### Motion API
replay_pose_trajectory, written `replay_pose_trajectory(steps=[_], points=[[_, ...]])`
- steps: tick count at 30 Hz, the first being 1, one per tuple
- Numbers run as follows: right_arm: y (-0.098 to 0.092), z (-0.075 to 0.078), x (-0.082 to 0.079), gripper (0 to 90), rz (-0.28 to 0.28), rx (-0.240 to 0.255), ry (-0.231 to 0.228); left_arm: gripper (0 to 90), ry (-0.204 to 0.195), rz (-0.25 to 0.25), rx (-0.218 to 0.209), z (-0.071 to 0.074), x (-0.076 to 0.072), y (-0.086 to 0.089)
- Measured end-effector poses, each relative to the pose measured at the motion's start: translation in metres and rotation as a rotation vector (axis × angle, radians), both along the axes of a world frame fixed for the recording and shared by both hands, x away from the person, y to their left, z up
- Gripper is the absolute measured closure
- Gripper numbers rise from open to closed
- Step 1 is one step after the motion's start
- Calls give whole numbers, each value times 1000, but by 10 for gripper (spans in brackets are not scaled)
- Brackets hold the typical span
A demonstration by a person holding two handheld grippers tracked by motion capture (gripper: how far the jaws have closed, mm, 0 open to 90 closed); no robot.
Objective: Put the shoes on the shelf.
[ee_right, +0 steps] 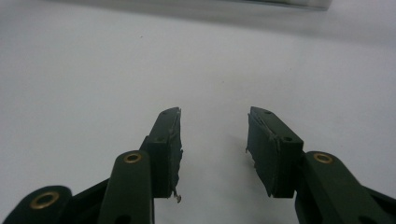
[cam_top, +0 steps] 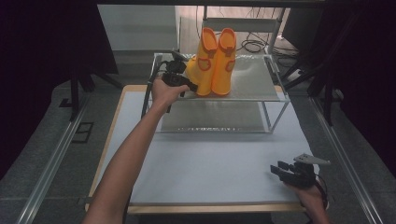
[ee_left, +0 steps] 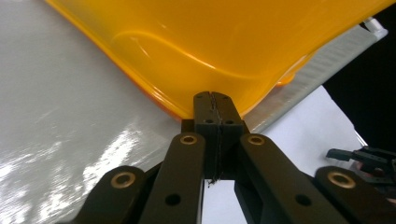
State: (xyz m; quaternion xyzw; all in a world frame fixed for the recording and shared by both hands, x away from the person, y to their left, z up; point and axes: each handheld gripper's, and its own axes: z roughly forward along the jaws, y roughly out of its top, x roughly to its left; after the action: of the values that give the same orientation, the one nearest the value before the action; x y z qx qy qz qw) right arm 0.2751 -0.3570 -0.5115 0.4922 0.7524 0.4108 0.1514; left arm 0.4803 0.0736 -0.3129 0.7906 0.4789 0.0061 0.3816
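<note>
Two yellow rubber boots with orange rims stand upright side by side on the top shelf of a metal rack. My left gripper is at the foot of the left boot. In the left gripper view its jaws are pressed together, with their tips against the lower edge of the yellow boot and nothing between them. My right gripper rests low over the white table at the front right. Its jaws stand apart with bare table between them.
The rack has a lower shelf and thin metal legs and stands at the back of the white table. The table's wooden front edge runs along the bottom. Dark curtains and cables lie beyond the rack.
</note>
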Motion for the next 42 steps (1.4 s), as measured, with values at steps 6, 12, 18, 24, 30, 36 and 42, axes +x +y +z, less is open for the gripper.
replay_pose_trajectory(steps=[6, 12, 18, 24, 30, 36, 42], points=[[1, 0, 0, 543, 2, -3, 0, 898, 3, -1, 1, 0, 1, 1], [0, 0, 0, 543, 0, -2, 0, 897, 3, -2, -5, 0, 1, 5], [0, 0, 0, 543, 0, -3, 1, 881, -3, -2, 4, 1, 0, 6], [-2, 0, 0, 543, -3, -3, 0, 838, -13, 5, -9, 2, -3, 16], [-2, 0, -1, 543, -5, -2, 2, 798, -49, -13, -29, 8, -13, 28], [-1, -1, 0, 542, -2, -6, -2, 757, -69, -46, -14, 10, -26, 42], [-1, 0, 0, 542, -4, -5, -2, 716, -119, -38, 2, 11, -50, 58]])
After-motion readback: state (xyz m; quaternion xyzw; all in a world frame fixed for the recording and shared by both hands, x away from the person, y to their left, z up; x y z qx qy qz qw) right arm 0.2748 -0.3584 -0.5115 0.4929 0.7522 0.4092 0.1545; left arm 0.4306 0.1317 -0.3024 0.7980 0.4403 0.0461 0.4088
